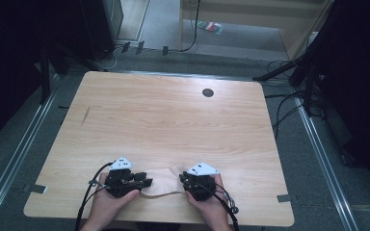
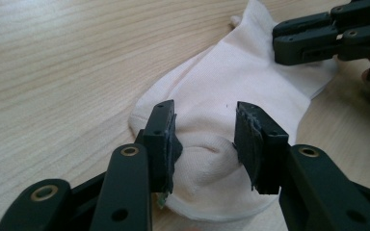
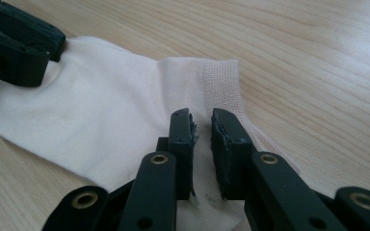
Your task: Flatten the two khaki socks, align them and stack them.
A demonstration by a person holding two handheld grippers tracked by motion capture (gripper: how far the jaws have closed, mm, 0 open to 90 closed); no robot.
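Desk [image 1: 173,115]: one, light wood grain, takes up most of the high view. Bare apart from one small dark round spot [image 1: 207,92] near the far edge, about 1 o'clock from desk centre.

Sock [image 1: 161,183]: one, pale cream/white, lying flat on the desk at the near edge, roughly 6 o'clock from desk centre, stretched between the two grippers. In the left gripper view the sock [image 2: 231,96] runs from the near fingers away toward 1 o'clock, where the other gripper sits on its far end. In the right gripper view the ribbed cuff band [image 3: 224,91] sits at 12 o'clock just beyond the fingertips; the rest of the sock [image 3: 91,110] spreads out toward 10 o'clock.

Grippers: two, one per hand, both at the near edge of the desk, each at one end of the sock.

Left gripper [image 2: 204,144]: fingers [image 2: 160,139] apart, wide gap, straddling a bunched-up fold of sock fabric that rises between them. Pads look to be just at the fabric on both sides; not clamped.

Right gripper [image 3: 201,144]: fingers [image 3: 180,144] nearly together, only a narrow slit between them, tips down on the sock just short of the cuff. Can't tell whether fabric is actually pinched in that slit.

Containers: none on the desk.
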